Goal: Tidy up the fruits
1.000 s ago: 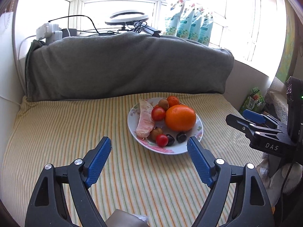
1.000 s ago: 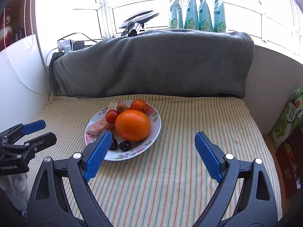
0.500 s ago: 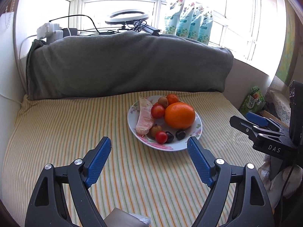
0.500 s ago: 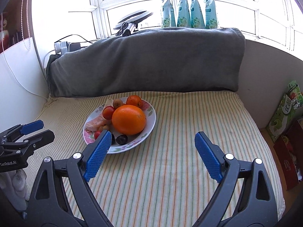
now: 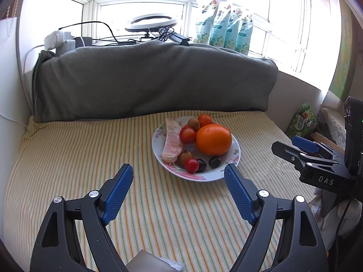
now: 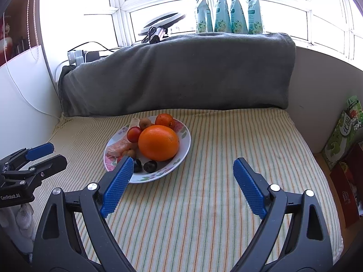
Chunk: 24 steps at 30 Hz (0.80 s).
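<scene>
From the left wrist, the left gripper (image 5: 178, 176) stands wide apart and holds nothing, short of the flowered plate (image 5: 199, 177) on the striped bed cover (image 5: 68, 154), where the big orange (image 5: 213, 139), pomelo segment (image 5: 172, 140), cherry tomatoes and small dark fruits already lie gathered; none lies loose on the cover, which fits a finished job or one where fruit still leaves the plate. From the right wrist, the right gripper (image 6: 181, 171) also gapes empty near the plate, with a grey rolled blanket (image 6: 181, 72) and bright window (image 6: 283, 6) behind.

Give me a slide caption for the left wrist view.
Open left claw facing a floral plate of fruit, large orange included, on striped cloth.
</scene>
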Each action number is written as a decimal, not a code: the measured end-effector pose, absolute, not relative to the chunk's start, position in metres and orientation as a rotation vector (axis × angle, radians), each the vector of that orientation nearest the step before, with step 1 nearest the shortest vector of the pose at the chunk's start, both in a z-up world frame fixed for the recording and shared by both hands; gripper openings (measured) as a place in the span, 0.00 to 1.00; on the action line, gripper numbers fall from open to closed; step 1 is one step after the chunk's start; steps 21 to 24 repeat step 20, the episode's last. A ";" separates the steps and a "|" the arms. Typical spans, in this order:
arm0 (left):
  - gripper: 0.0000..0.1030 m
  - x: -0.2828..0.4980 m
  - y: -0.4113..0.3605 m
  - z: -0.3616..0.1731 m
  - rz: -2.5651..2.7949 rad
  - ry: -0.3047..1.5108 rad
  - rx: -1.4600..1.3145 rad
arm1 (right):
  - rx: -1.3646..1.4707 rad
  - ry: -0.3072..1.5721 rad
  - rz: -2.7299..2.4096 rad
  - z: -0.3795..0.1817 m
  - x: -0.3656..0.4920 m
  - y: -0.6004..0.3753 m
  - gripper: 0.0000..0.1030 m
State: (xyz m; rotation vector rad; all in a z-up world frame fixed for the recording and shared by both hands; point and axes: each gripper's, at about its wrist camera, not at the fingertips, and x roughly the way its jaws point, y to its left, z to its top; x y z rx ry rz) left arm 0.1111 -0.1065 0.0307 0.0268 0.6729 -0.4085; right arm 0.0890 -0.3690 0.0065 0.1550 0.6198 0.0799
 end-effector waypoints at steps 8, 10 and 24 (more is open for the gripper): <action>0.80 0.111 -0.106 0.030 -0.408 0.672 0.027 | 0.161 0.624 0.079 0.005 0.088 -0.369 0.89; 0.80 0.111 -0.107 0.030 -0.408 0.671 0.027 | 0.160 0.627 0.079 0.005 0.089 -0.369 0.89; 0.80 0.111 -0.105 0.029 -0.405 0.669 0.020 | 0.170 0.642 0.083 0.002 0.090 -0.370 0.89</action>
